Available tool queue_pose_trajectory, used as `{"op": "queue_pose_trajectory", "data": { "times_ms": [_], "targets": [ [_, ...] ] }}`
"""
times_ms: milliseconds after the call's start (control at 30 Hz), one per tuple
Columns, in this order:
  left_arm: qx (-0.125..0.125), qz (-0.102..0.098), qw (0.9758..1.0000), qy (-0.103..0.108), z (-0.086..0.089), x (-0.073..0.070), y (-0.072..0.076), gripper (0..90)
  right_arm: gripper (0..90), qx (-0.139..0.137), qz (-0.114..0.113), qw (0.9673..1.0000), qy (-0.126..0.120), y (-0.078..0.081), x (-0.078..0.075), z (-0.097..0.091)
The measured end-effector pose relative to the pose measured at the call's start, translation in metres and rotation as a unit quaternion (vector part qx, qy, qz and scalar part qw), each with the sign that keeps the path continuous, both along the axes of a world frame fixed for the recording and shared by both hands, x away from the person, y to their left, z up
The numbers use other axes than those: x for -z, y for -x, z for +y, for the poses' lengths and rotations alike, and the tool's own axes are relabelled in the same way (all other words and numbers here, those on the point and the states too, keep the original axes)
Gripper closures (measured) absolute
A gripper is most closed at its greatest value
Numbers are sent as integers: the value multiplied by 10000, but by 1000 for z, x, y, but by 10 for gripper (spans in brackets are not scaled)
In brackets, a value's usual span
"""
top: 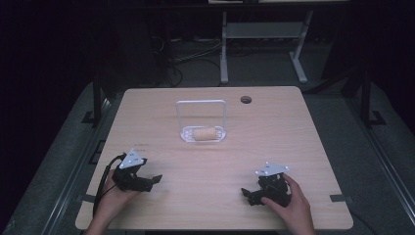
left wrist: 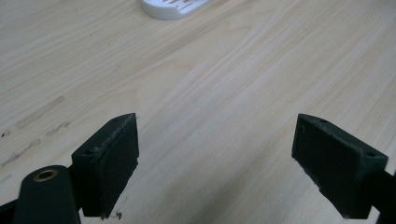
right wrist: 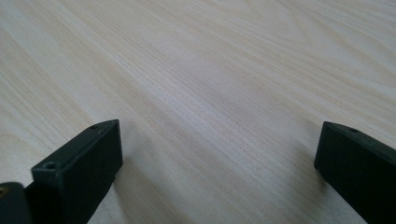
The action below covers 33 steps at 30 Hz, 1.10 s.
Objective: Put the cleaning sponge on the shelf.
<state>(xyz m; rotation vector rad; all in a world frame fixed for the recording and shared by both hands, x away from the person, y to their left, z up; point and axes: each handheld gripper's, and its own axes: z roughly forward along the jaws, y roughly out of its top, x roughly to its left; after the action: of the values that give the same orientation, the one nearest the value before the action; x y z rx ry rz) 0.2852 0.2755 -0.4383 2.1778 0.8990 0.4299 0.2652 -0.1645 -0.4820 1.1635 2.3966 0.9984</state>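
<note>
Left gripper point(top: 149, 181) is resting low on the wooden table point(top: 274, 132) at the lower left of the high view, held in the person's left hand point(top: 113, 192), a grey three-cornered plate sitting on top and a black cable trailing off toward the frame's bottom edge. Right gripper point(top: 247, 195) is lying at the lower right of that view, gripped by the right hand point(top: 291, 204), its jaws pointing toward the frame's left. Both pairs of jaws are standing wide apart with nothing between them: the left gripper view is showing bare wood grain between its two black pads, and the right gripper view is showing the same. A white wire-handled tray point(top: 204, 133) is sitting at the middle of the table, upper centre of the high view, its tall handle loop standing upright behind it. A tan cylinder-shaped roll point(top: 206, 133) is lying on its side in the tray. The tray's white rim point(left wrist: 173, 8) is peeking in at the top edge of the left gripper view, well apart from the jaws. Both grippers are sitting well apart from the tray and from each other. A small round hole point(top: 245, 100) is showing near the table's far edge.
</note>
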Motion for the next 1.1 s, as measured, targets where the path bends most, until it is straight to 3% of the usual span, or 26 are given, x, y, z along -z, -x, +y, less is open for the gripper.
{"op": "queue_pose_trajectory", "data": {
  "times_ms": [467,733,967,1100],
  "targets": [
    [-122,89,9998,-100,18,14,14,145,5,-4,3,10000,9,0,0,0],
    [-181,192,9991,-331,28,25,19,145,6,-5,3,10000,8,0,0,0],
    [-181,258,9990,-323,29,29,18,139,5,-6,1,10000,8,0,0,0],
    [-178,261,9993,-206,31,32,18,132,6,-5,2,10000,6,0,0,0]
  ]
}}
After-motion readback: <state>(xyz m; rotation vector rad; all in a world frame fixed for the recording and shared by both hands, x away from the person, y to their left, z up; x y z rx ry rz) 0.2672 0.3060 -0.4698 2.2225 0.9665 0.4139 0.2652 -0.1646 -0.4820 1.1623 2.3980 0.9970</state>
